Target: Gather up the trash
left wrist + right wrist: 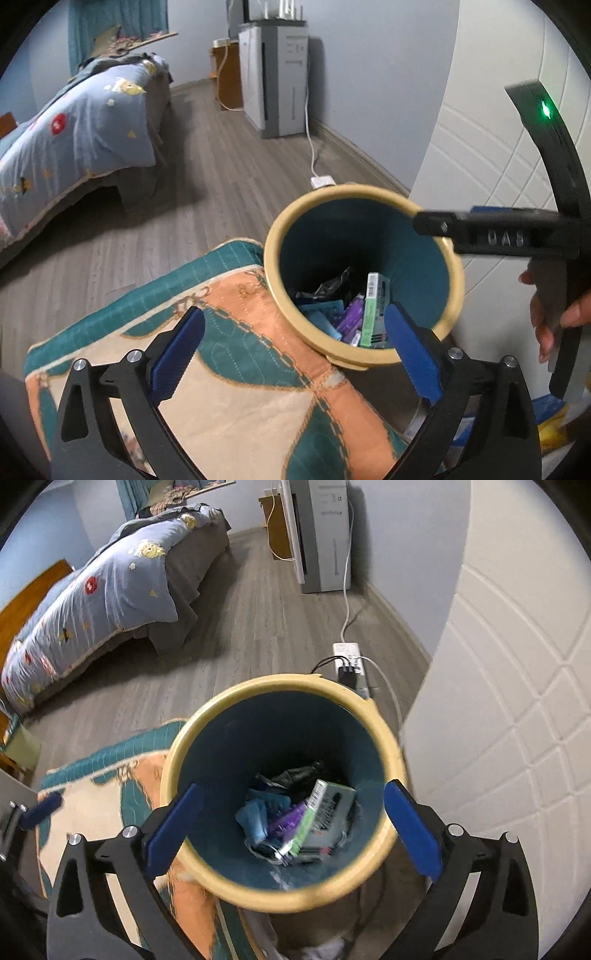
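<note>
A round trash bin with a cream rim [354, 192] [229, 701] and teal inside stands on the floor next to a quilted cushion. It holds several pieces of trash: a green and white box [373, 310] [327, 812], purple wrappers [286, 821], blue bits and a dark crumpled wrapper [334, 282]. My left gripper [293, 345] is open and empty, above the cushion and the bin's near rim. My right gripper [293, 825] is open and empty, directly above the bin's mouth. The right gripper also shows in the left wrist view [436, 225], reaching over the bin from the right.
A quilted orange, teal and cream cushion [229, 369] [103, 812] lies left of the bin. A bed with a blue quilt [74, 122] stands at the left. A grey appliance [273, 77], a white cord and a power strip [347, 655] lie beyond. A white door [517, 701] is at the right.
</note>
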Demonstrator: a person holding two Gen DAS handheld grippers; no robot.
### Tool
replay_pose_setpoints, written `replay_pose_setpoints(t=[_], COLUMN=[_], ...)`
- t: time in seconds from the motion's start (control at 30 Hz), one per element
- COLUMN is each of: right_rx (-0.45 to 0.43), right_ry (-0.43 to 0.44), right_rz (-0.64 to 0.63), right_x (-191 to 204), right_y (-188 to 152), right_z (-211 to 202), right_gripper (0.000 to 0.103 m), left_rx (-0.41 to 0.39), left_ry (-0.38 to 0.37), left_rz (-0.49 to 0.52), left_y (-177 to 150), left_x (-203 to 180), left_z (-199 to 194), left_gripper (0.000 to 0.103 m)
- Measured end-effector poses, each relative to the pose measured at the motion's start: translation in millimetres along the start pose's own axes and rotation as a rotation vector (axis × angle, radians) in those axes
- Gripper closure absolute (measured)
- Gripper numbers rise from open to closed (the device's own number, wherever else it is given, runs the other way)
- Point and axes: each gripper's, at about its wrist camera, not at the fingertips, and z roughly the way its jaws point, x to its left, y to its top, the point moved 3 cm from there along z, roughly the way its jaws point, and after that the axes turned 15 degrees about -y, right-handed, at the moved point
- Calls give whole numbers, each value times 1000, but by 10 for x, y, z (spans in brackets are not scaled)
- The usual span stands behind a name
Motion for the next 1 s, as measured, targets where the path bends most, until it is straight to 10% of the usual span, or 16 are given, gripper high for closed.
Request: replay_pose_setpoints(t=[0.43,1.0], right_rx=[-60,-160], right_ry=[-98,-101], right_rz=[12,-35], right_x=[-281,3], right_y=[-700,-733], right_z=[-1065,-1464], right_gripper=[6,6], left_rx=[-84,-130], left_ry=[116,106], left_rz=[66,-13], left_y=[-207,-458], left_x=[-340,-319], left_z=[-1194,-1528], left_gripper=[5,5])
